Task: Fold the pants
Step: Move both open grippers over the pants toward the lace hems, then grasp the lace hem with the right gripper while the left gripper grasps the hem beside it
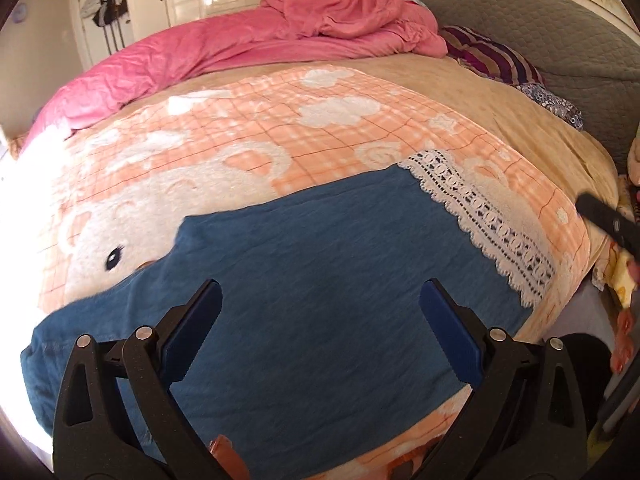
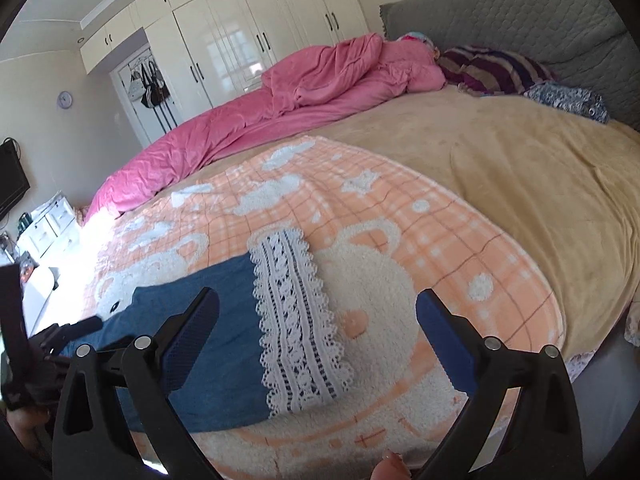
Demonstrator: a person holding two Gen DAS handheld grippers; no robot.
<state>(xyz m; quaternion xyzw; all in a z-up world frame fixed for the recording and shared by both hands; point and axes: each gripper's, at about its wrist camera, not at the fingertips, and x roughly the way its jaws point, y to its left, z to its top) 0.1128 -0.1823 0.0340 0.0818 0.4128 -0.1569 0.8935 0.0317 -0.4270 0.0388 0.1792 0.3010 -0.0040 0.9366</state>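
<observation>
Blue pants (image 1: 304,264) lie flat on the peach bear-print blanket (image 1: 248,120), with a white lace hem (image 1: 484,224) at their right end. My left gripper (image 1: 320,320) is open and empty, hovering just above the blue cloth. In the right wrist view the pants (image 2: 216,344) and lace hem (image 2: 296,320) lie below my right gripper (image 2: 318,328), which is open and empty above the hem end. The left gripper's fingers (image 2: 80,326) show at the left edge there; the right gripper's finger (image 1: 608,216) shows at the right edge of the left wrist view.
A pink duvet (image 1: 240,40) is bunched along the far side of the bed. A tan blanket (image 2: 520,168) covers the right part. A striped pillow (image 2: 488,68) and grey headboard (image 2: 540,12) are at the far right. White wardrobes (image 2: 240,40) stand behind.
</observation>
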